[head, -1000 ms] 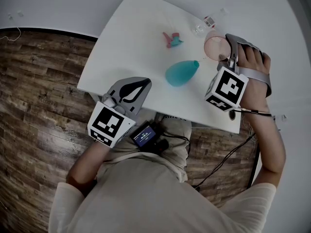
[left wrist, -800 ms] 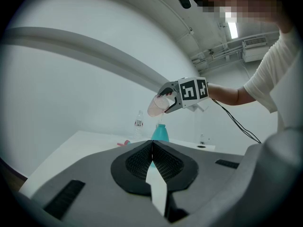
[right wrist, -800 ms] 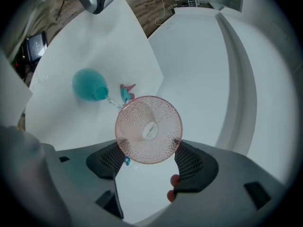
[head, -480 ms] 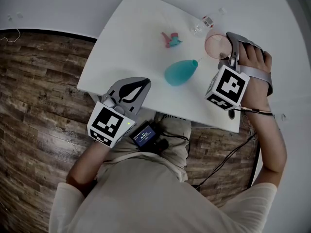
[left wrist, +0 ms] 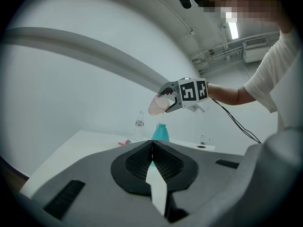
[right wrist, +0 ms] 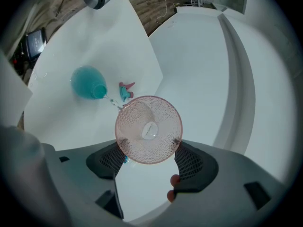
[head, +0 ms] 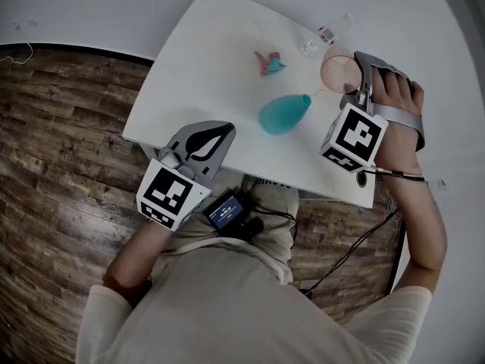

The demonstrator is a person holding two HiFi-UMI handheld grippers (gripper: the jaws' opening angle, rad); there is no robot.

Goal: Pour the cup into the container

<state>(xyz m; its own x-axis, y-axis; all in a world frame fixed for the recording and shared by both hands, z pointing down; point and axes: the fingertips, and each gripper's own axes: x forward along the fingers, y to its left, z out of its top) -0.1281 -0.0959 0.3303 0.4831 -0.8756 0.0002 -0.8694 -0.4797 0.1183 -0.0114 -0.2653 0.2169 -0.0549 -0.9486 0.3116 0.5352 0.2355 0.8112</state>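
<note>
My right gripper point(head: 350, 88) point(right wrist: 148, 148) is shut on a clear pink cup point(head: 336, 70) point(right wrist: 148, 129) point(left wrist: 158, 105), which is tipped on its side above the white table point(head: 212, 59). A thin stream of liquid runs from the cup's rim down to the open neck of a teal container point(head: 283, 114) point(right wrist: 88, 83) point(left wrist: 160, 132) that stands on the table. My left gripper point(head: 206, 138) point(left wrist: 152, 158) is shut and empty, held level at the table's near edge, well to the left of the container.
A pink and teal cap or sprayer piece point(head: 267, 61) point(right wrist: 125, 91) lies on the table beyond the container. A small clear bottle point(head: 312, 44) point(left wrist: 138, 122) stands near the far right edge. Wooden floor point(head: 61, 150) surrounds the table; a cable point(head: 356, 245) hangs from my right wrist.
</note>
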